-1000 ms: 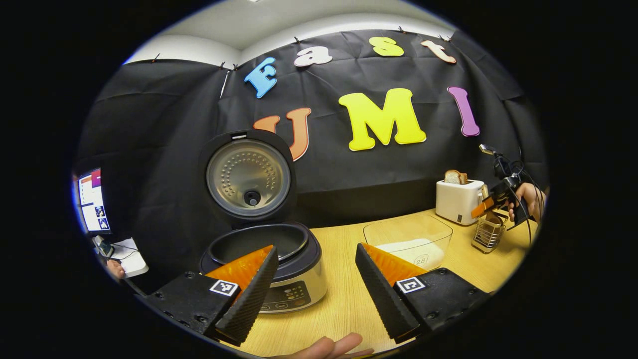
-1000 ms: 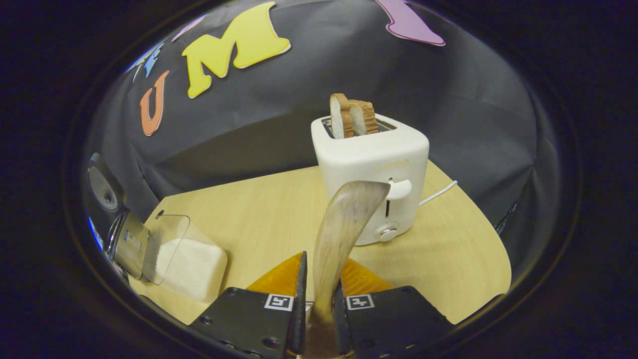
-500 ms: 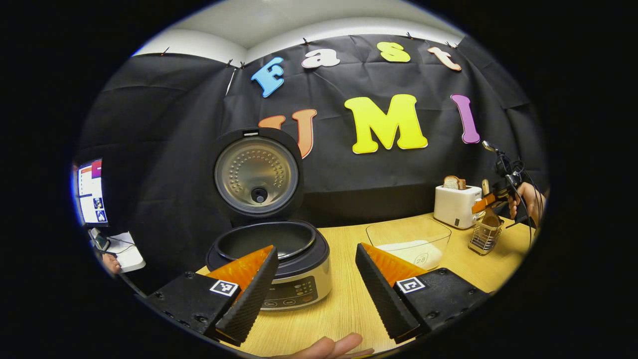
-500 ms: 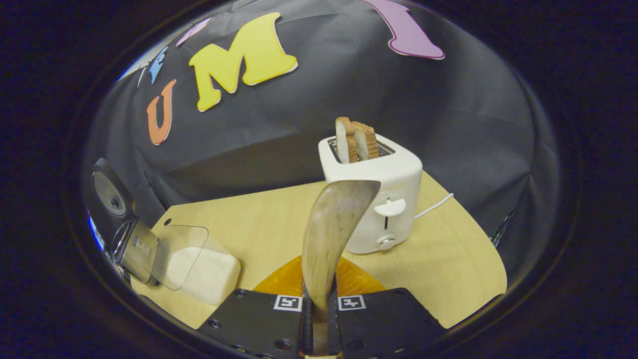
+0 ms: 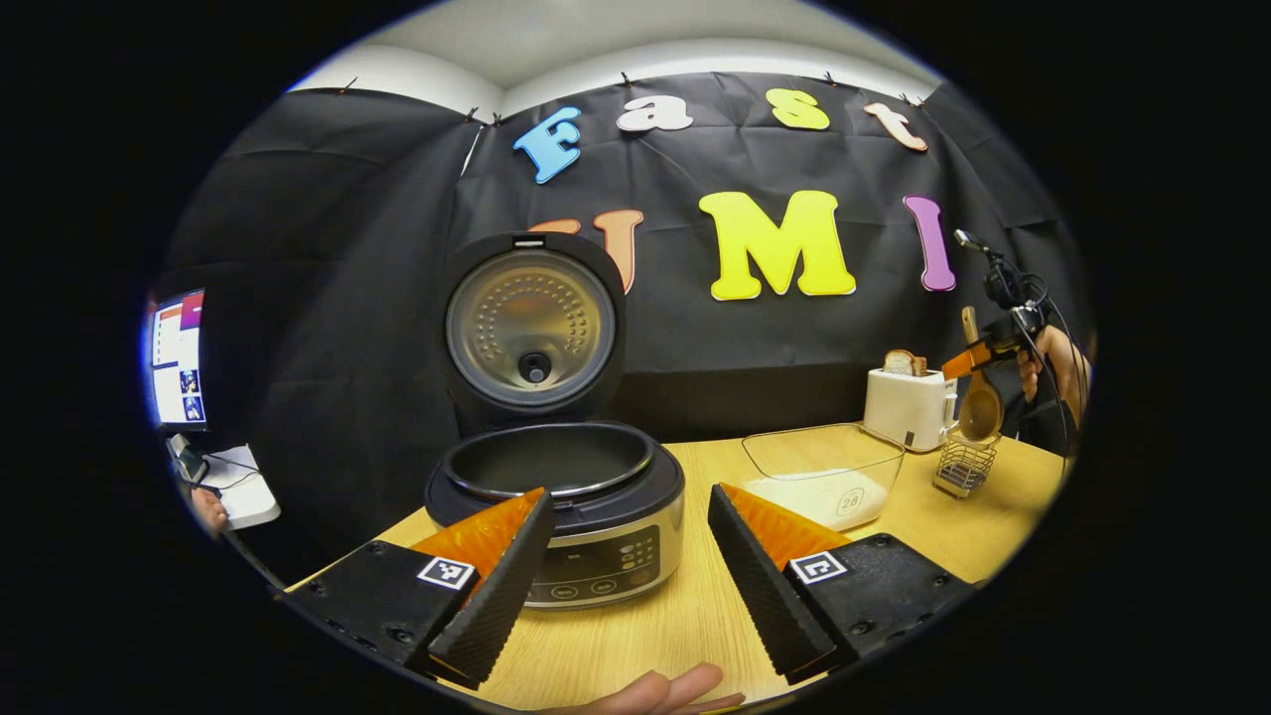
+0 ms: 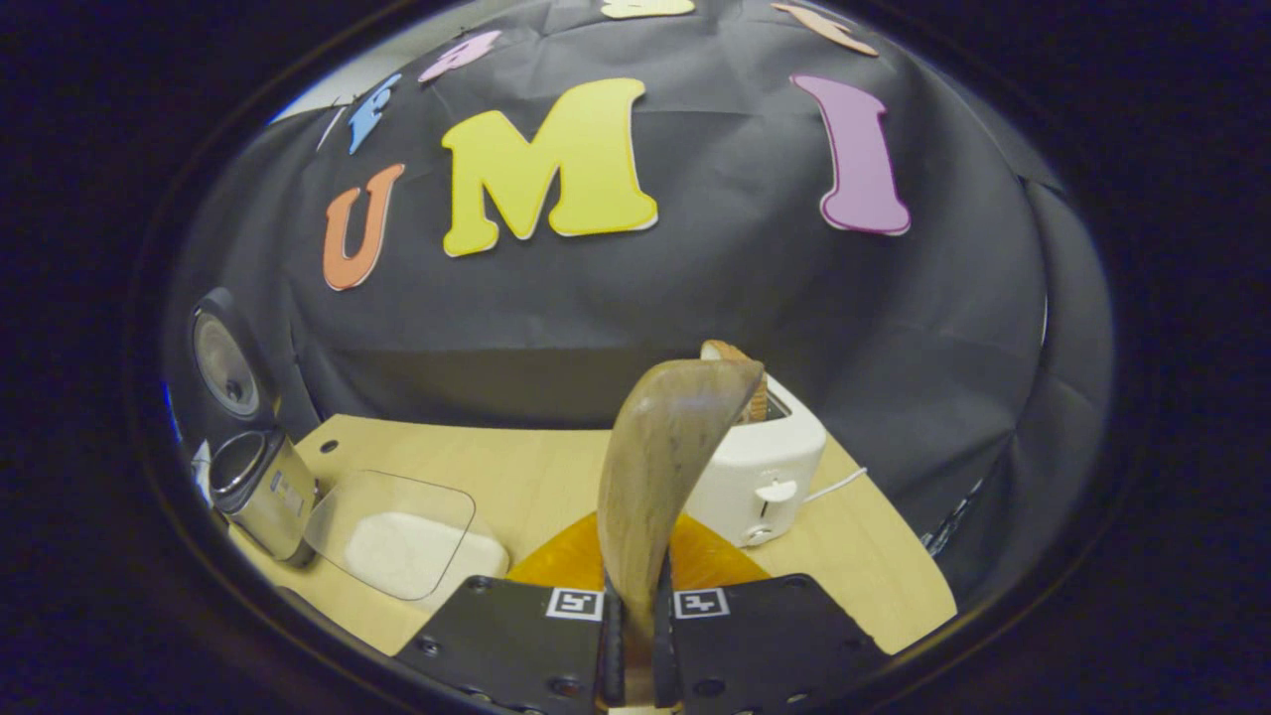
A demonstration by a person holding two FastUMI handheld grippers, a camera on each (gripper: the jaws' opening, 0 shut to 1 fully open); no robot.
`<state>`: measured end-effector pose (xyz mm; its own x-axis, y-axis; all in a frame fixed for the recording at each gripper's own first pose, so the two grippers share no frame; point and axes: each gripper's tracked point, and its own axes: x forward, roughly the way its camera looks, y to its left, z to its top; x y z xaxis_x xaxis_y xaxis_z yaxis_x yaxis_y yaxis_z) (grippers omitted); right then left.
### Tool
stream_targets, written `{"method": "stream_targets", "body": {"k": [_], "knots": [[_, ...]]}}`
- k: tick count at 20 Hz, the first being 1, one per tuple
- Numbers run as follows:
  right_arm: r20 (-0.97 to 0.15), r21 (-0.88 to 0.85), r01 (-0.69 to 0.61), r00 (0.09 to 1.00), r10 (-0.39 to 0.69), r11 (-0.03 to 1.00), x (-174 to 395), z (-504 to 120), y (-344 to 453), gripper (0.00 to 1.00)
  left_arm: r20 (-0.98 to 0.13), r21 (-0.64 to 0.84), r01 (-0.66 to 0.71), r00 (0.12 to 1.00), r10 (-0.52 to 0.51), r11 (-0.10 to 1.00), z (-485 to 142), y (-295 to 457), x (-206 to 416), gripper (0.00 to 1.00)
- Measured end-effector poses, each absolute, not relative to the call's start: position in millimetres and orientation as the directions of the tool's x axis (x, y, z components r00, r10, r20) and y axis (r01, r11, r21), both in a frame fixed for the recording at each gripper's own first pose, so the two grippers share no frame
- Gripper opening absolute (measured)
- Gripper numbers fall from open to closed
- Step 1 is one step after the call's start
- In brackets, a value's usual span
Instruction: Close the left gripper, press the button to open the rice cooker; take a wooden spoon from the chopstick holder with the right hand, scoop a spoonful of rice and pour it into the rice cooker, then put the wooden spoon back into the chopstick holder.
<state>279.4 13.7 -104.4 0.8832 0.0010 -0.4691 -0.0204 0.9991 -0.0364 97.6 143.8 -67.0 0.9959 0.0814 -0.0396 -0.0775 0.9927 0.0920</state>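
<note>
In the left gripper view the rice cooker (image 5: 571, 497) stands open, lid (image 5: 531, 328) upright, its dark pot showing no contents. My left gripper (image 5: 626, 571) hovers open just in front of it, nothing between its fingers. Far right in that view, the right gripper (image 5: 978, 353) holds the wooden spoon (image 5: 980, 407) above the wire chopstick holder (image 5: 963, 469). In the right gripper view my right gripper (image 6: 635, 636) is shut on the wooden spoon's handle (image 6: 660, 477), which rises up the middle. A clear bowl of rice (image 5: 822, 477) sits between cooker and holder.
A white toaster (image 5: 909, 407) with bread stands behind the chopstick holder, near the table's back edge. A screen (image 5: 177, 357) glows at far left. A person's fingers (image 5: 655, 690) show at the bottom edge. The rice bowl (image 6: 397, 536) and cooker (image 6: 253, 477) lie left in the right gripper view.
The right gripper closed on the spoon handle and lifted the spoon up out of the chopstick holder. The left gripper drew back slightly from the cooker, staying open.
</note>
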Motion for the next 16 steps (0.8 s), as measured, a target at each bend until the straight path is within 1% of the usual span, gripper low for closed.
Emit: {"method": "stream_targets", "body": {"k": [4, 9, 12, 14, 16], "knots": [[-0.422, -0.070, -0.049, 0.906, 0.015, 0.996, 278, -83, 56, 0.11, -0.045, 0.075, -0.071, 0.996, 0.074, 0.995, -79, 160, 94, 0.99], [-0.381, -0.070, -0.099, 0.923, 0.065, 0.993, 282, -72, 120, 0.11, -0.064, 0.073, -0.095, 0.993, 0.100, 0.993, -93, 188, 86, 0.99], [-0.304, -0.060, -0.107, 0.949, 0.084, 0.992, 289, -62, 160, 0.11, -0.066, 0.083, -0.125, 0.989, 0.130, 0.989, -98, 202, 82, 0.99], [-0.267, -0.045, -0.120, 0.958, 0.103, 0.992, 296, -60, 186, 0.11, -0.066, 0.076, -0.121, 0.990, 0.126, 0.990, -100, 202, 80, 0.99], [-0.277, -0.054, -0.140, 0.953, 0.120, 0.989, 305, -72, 207, 0.10, -0.065, 0.060, -0.105, 0.992, 0.109, 0.993, -101, 199, 79, 0.99]]}}
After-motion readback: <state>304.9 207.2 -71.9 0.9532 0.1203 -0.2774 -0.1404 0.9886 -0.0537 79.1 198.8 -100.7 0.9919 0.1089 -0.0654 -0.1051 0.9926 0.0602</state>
